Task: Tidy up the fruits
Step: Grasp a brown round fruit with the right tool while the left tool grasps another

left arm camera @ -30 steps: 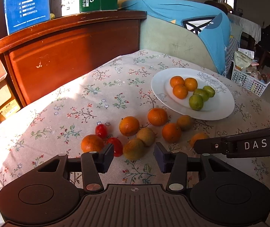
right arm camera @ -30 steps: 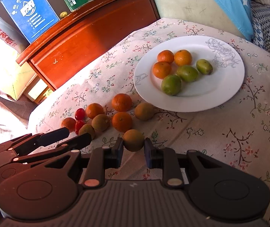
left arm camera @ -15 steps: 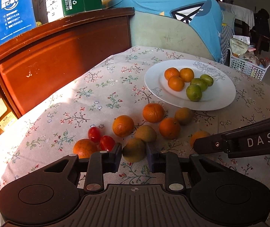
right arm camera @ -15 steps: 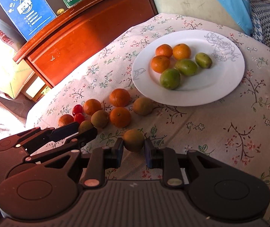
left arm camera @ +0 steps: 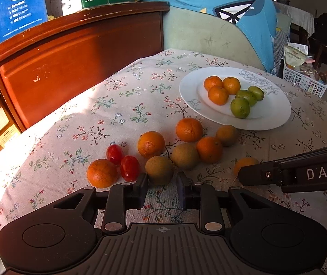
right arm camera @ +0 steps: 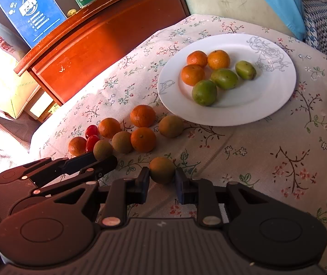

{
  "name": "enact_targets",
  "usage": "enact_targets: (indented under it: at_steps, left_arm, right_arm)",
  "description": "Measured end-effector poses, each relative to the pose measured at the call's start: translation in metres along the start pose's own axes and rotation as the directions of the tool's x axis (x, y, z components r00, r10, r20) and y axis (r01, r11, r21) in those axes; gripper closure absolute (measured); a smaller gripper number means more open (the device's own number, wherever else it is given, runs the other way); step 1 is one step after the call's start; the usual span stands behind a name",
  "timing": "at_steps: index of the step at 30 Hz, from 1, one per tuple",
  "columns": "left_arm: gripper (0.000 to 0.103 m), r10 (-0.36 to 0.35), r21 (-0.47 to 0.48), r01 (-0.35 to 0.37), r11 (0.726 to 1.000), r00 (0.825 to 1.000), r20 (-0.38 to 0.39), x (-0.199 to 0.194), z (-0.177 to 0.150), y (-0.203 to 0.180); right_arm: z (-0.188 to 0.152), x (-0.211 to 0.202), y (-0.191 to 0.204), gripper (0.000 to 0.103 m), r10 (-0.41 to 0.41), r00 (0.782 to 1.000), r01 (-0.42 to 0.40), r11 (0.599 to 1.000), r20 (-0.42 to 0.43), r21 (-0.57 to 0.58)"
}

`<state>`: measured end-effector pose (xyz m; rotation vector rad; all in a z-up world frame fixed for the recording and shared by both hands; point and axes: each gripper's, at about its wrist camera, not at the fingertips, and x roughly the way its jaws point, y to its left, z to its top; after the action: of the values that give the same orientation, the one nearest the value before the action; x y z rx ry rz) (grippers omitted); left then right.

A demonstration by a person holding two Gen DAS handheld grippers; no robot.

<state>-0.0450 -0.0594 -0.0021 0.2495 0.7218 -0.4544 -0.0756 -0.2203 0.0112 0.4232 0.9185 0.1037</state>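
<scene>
Your left gripper (left arm camera: 162,182) has narrowed since a second ago and now pinches the brownish fruit (left arm camera: 159,170) between its fingertips, two red tomatoes (left arm camera: 129,168) just off its left finger. Your right gripper (right arm camera: 162,178) stays clamped on another brownish fruit (right arm camera: 162,170); ahead of both sits the plate (right arm camera: 278,105) of oranges and green fruits.
</scene>
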Motion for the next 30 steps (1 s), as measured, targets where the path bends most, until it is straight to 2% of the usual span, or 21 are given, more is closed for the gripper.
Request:
enact_targets:
  at_steps: [5,22,30]
  left_arm:
    - [0.079,0.003,0.016,-0.003,1.0,1.0,0.0,-0.0001,0.0002,-0.0037]
    - [0.076,0.034,-0.027,-0.033,0.999,0.999,0.012,0.0062,0.0048,-0.003]
    - [0.081,0.028,-0.013,-0.028,1.0,0.999,0.021,0.0014,0.006,-0.0061]
  right_arm:
    - [-0.0002,-0.0004,0.0013,0.079,-0.003,1.0,0.003,1.0,0.001,-0.008]
    - [0.0004,0.0,0.0,0.079,0.0,1.0,0.0,1.0,0.0,0.002]
    - [-0.0001,-0.0013,0.0006,0.079,-0.005,1.0,0.005,1.0,0.008,-0.005]
